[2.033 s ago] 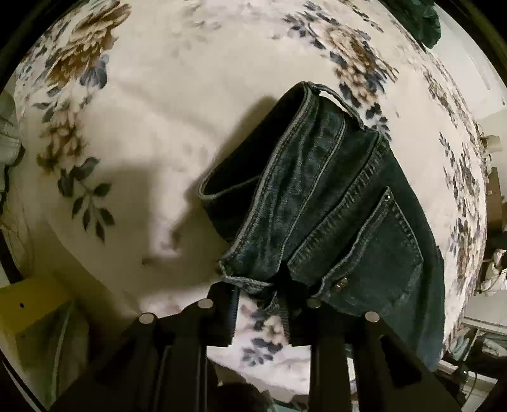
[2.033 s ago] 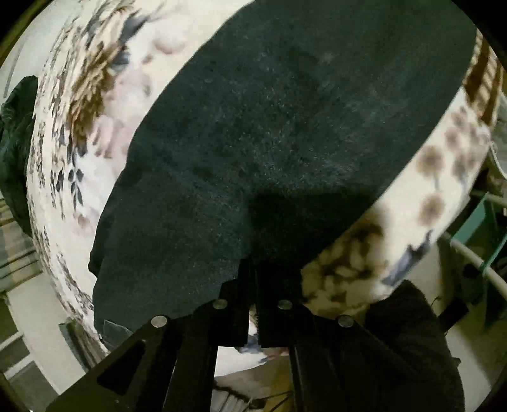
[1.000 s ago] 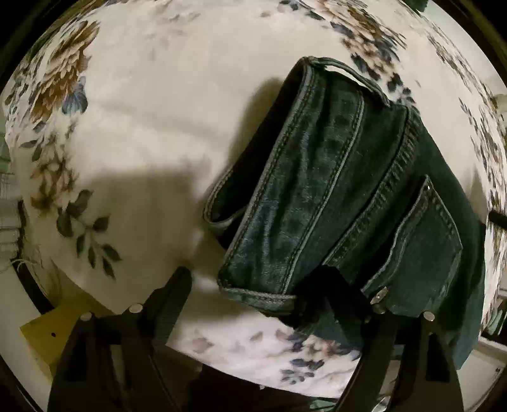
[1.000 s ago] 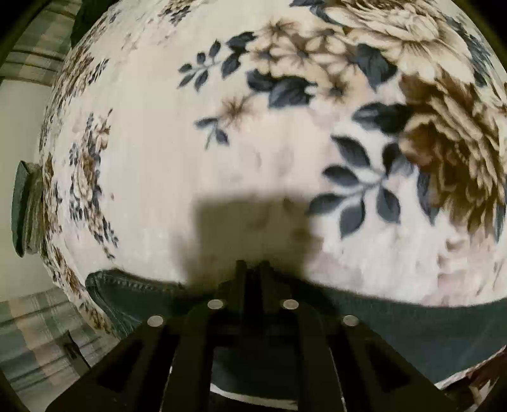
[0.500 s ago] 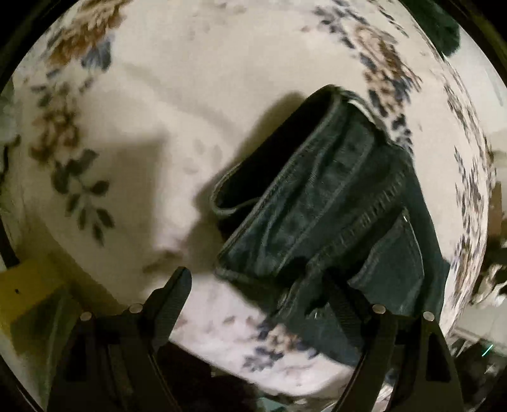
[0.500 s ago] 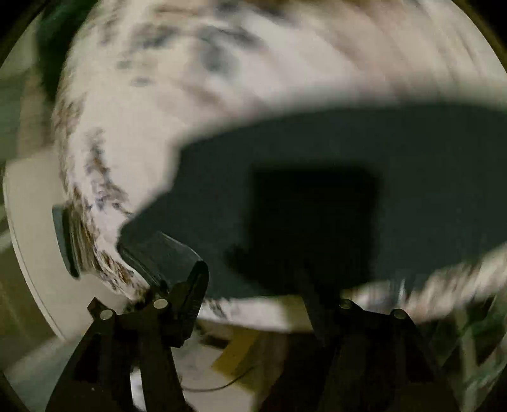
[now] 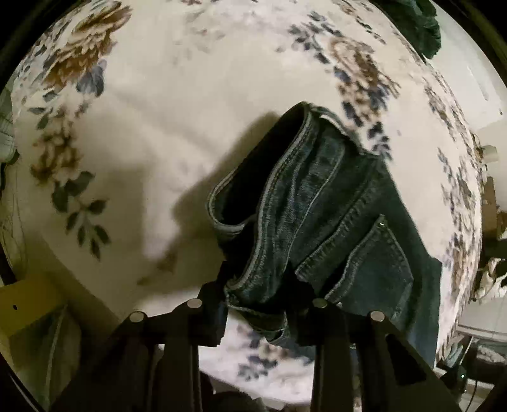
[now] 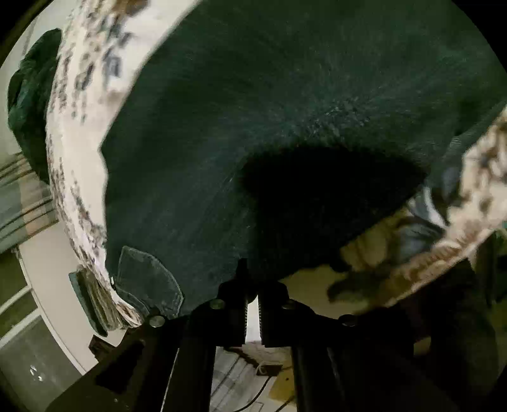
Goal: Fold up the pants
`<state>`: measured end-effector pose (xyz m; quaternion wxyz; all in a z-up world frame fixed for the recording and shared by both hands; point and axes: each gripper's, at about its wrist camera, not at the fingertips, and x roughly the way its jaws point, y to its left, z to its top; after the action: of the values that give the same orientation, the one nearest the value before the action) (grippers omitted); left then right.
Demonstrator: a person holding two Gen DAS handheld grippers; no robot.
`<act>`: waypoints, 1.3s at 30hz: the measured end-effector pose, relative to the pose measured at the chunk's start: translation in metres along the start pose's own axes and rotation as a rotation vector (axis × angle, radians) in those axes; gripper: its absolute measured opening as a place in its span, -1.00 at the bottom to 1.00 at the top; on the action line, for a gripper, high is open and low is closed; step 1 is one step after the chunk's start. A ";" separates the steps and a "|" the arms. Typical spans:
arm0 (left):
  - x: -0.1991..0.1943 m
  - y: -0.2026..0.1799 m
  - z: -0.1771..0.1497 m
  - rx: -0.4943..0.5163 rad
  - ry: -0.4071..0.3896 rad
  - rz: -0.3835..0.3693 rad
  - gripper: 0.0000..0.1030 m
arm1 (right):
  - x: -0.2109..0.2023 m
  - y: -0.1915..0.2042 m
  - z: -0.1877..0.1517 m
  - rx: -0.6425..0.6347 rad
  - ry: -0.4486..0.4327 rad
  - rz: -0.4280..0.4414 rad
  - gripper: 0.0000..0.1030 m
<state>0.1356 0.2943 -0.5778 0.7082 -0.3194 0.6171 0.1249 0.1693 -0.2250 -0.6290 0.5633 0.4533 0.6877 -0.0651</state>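
Dark blue jeans (image 7: pixel 320 222) lie on a floral blanket (image 7: pixel 164 104). In the left wrist view the waistband end faces me, with a back pocket (image 7: pixel 377 269) to the right. My left gripper (image 7: pixel 258 301) is shut on the waistband's near corner. In the right wrist view the jeans (image 8: pixel 253 120) fill most of the frame, a back pocket (image 8: pixel 149 279) at lower left. My right gripper (image 8: pixel 252 301) is shut at the fabric's near edge, its jaws nearly touching; whether it pinches cloth is unclear.
The floral blanket (image 8: pixel 79 104) covers a bed. A dark green garment (image 7: pixel 418 22) lies at the far edge, also in the right wrist view (image 8: pixel 28 95). A yellow object (image 7: pixel 28 301) sits off the bed at lower left. Floor and cables (image 8: pixel 253 380) lie below.
Both grippers were open half a second ago. The left has closed on the waistband corner. The right has closed at the fabric's edge and now sits nearer the jeans.
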 end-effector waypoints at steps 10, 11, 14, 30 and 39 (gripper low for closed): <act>0.038 0.020 0.010 0.015 0.082 0.027 -0.38 | 0.039 -0.013 0.019 -0.051 0.085 -0.115 -0.82; 0.037 0.020 0.012 0.011 0.089 0.027 -0.36 | 0.041 -0.011 0.023 -0.064 0.110 -0.120 -0.74; 0.024 0.017 0.015 0.005 0.094 0.041 -0.35 | 0.028 0.008 0.026 -0.175 0.202 -0.195 -0.30; 0.026 -0.061 0.032 0.137 0.000 0.088 0.44 | 0.028 0.205 0.123 -0.916 0.245 -0.324 0.20; 0.039 -0.071 0.038 0.160 0.014 0.087 0.44 | 0.001 0.146 0.081 -1.011 0.494 -0.248 -0.09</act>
<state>0.2143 0.2541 -0.5926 0.7211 -0.2355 0.6434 0.1036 0.3292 -0.1888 -0.5974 0.5208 0.0456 0.7925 0.3140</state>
